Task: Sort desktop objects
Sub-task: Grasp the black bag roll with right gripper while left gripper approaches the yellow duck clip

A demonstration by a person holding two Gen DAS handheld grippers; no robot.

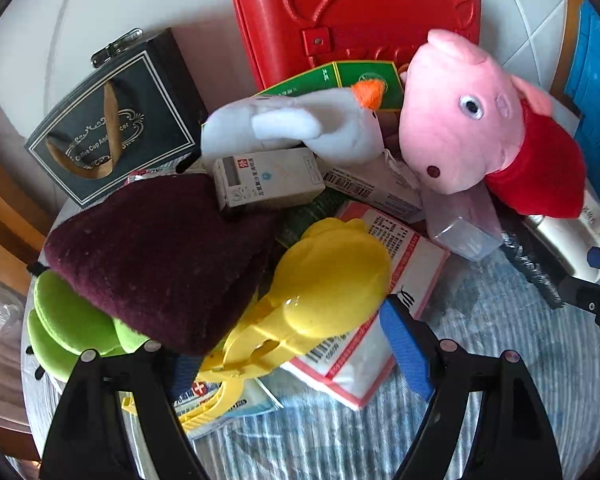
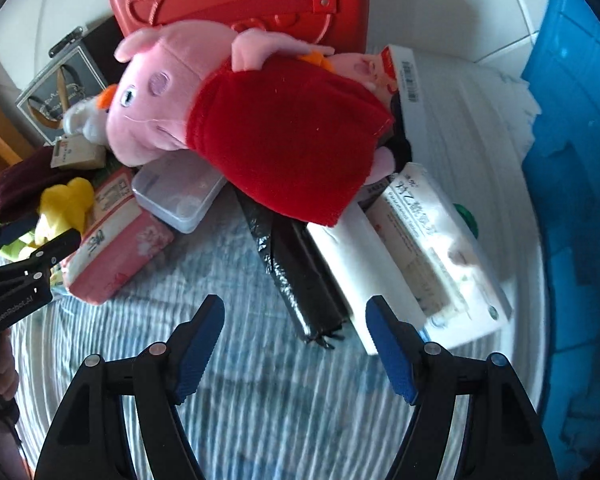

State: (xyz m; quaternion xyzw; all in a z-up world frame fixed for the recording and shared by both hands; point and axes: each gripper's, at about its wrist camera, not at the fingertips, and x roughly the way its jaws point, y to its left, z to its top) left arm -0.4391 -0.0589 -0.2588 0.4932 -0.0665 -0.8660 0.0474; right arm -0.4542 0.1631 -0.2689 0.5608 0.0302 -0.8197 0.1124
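- Striped blue-and-white cloth [image 2: 260, 380] spread over the round table, bare at 6 o'clock in both wrist views, pile of things heaped toward 12 o'clock.
- Blue bin [image 2: 580, 160] at 3 o'clock in the right wrist view, beside the table edge.
- Red case [image 1: 356, 12] with embossed lid standing at 12 o'clock behind the pile.
- Pink pig plush [image 1: 460, 120] in a red dress, lying on top of the pile at 2 o'clock in the left view, head resting over a clear plastic box [image 1: 464, 232].
- Dark box [image 1: 112, 128] with gold lettering and a metal clasp, at 10 o'clock, tilted against the heap.
- Maroon cloth [image 1: 156, 256] at 9 o'clock, draped over a green plush [image 1: 68, 328].
- Yellow plastic clamp toy [image 1: 320, 288] near centre, lying on a red-bordered packet [image 1: 404, 264].
- Grey goose plush [image 1: 300, 128] with orange beak, at 12 o'clock, lying across a small white carton [image 1: 268, 180].
- White tissue pack [image 2: 432, 248] at 3 o'clock in the right view, beside a black wrapped roll [image 2: 300, 280].
- Pink packet [image 2: 116, 248] at 9 o'clock in the right view.
- Left gripper [image 1: 284, 344] with jaws apart, straddling the yellow clamp toy; contact of pads not discernible.
- Right gripper [image 2: 296, 344] with jaws apart, hovering above bare cloth, nothing between them, roll tip just beyond at 12 o'clock.
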